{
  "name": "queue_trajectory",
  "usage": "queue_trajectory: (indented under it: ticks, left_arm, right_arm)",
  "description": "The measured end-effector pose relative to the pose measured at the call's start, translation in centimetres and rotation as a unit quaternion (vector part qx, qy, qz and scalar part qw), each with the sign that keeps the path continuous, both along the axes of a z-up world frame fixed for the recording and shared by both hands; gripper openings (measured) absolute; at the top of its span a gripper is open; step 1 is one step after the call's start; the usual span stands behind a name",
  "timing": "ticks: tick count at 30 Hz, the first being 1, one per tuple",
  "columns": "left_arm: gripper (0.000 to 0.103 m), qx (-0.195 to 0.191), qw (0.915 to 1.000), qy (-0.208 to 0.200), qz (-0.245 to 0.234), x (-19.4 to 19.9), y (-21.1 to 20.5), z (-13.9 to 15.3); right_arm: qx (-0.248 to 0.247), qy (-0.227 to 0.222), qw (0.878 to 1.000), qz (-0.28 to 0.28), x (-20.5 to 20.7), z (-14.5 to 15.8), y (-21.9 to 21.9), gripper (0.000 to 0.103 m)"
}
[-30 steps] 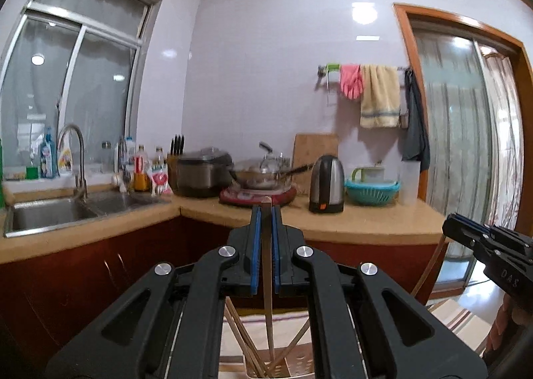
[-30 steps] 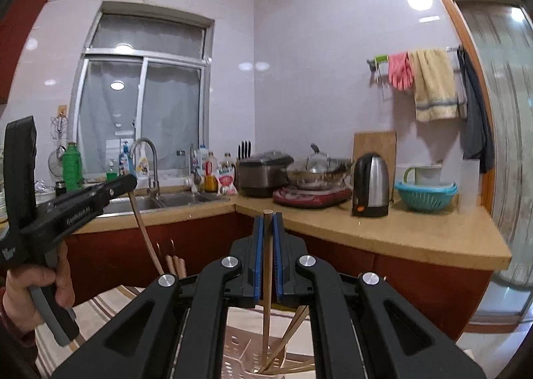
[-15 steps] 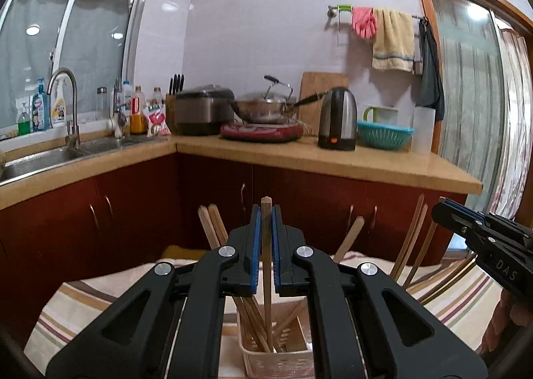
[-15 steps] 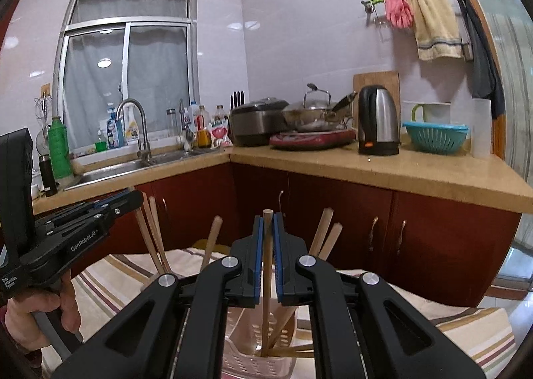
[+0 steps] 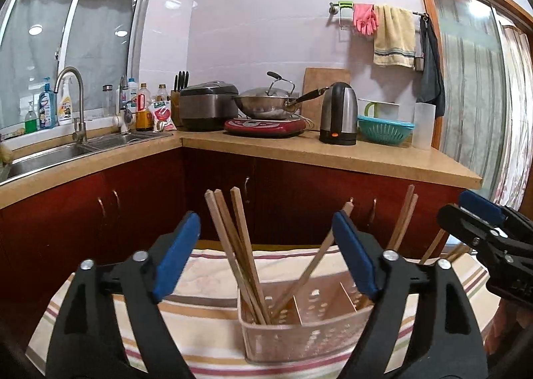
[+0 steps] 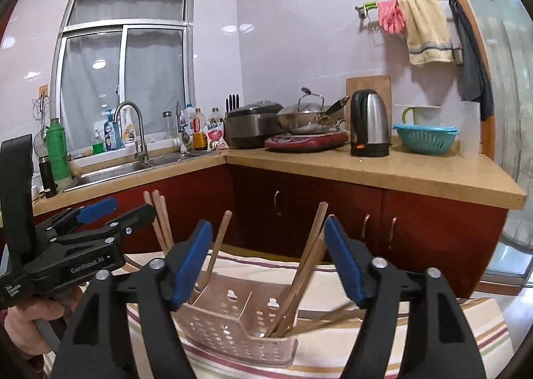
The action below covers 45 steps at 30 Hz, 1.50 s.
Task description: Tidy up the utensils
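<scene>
The lower ends of the chopsticks (image 5: 240, 247) vanish behind the perforated wall of the utensil caddy (image 5: 299, 335), so where their tips rest cannot be told. The right gripper (image 5: 479, 229) is cut off by the picture's right edge in the left wrist view, and its finger hides part of the caddy's right compartment. In the right wrist view, the hand (image 6: 30, 322) holding the left gripper (image 6: 110, 210) runs off the lower left corner. Labels on the bottles (image 6: 196, 129) by the sink are too small to read.

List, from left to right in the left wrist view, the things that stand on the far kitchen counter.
Dark knife block → grey rice cooker → steel wok → steel electric kettle → teal plastic colander → white plastic cup.
</scene>
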<state>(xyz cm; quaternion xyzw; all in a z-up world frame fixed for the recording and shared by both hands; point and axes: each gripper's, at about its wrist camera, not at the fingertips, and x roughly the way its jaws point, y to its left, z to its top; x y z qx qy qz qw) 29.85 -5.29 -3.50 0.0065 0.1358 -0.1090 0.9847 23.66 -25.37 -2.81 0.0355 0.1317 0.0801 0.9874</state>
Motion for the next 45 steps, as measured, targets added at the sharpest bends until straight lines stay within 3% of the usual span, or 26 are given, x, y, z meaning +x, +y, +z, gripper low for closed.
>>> queue_trajectory:
  ticks: [2, 15, 25, 35, 45]
  left_arm:
    - [0.091, 0.005, 1.0000, 0.004, 0.005, -1.4, 0.1, 0.1]
    - [0.097, 0.026, 0.9975, 0.044, 0.049, -13.2, 1.4, -1.8]
    - [0.099, 0.013, 0.9953, 0.041, 0.087, -21.2, 3.1, -0.4]
    - [0.099, 0.003, 0.9939, 0.007, 0.110, -27.3, 4.3, 2.5]
    - [0.099, 0.002, 0.9943, -0.010, 0.106, -29.2, 4.2, 3.2]
  right_arm:
    - [-0.002, -0.002, 1.000, -0.004, -1.3, 0.3, 0.1, 0.076]
    - [-0.002, 0.043, 0.998, -0.036, -12.2, -1.3, 0.3, 0.084]
    - [-0.022, 0.019, 0.999, -0.040, -19.4, 0.4, 1.5, 0.085]
    - [-0.029, -0.018, 0.998, -0.044, -23.8, 3.1, 1.7, 0.088]
    - [-0.030, -0.025, 0.998, -0.047, -24.7, 3.1, 1.8, 0.088]
